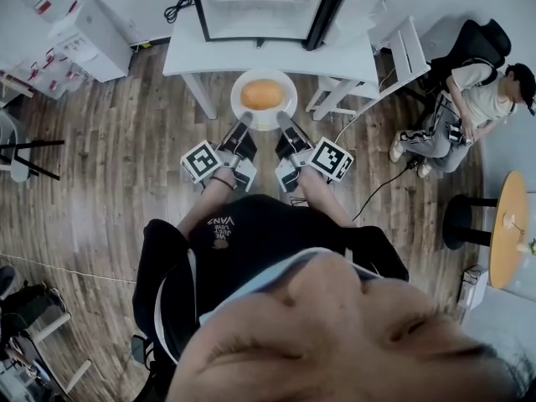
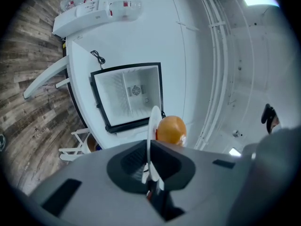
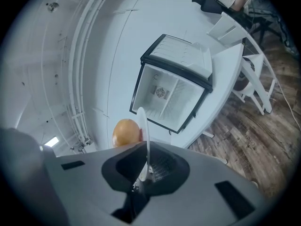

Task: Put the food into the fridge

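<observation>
A white plate (image 1: 286, 105) carries a round orange-brown piece of food (image 1: 262, 94). I hold it in the air between both grippers, just in front of the white table (image 1: 191, 54). My left gripper (image 1: 243, 129) is shut on the plate's left rim and my right gripper (image 1: 286, 125) on its right rim. The small fridge (image 1: 258, 5) stands open on the table, its inside bare. In the left gripper view the plate (image 2: 153, 124) is edge-on, with the food (image 2: 171, 130) and fridge (image 2: 129, 95) behind. The right gripper view shows the plate (image 3: 142, 126), food (image 3: 126, 132) and fridge (image 3: 170, 97).
The fridge door (image 1: 329, 8) swings out at the right. White chairs (image 1: 404, 50) stand beside the table, with a seated person (image 1: 466, 100) further right. A round wooden table (image 1: 508, 229) is at the far right, a white cabinet (image 1: 80, 28) at the back left. A cable (image 1: 378, 189) crosses the wooden floor.
</observation>
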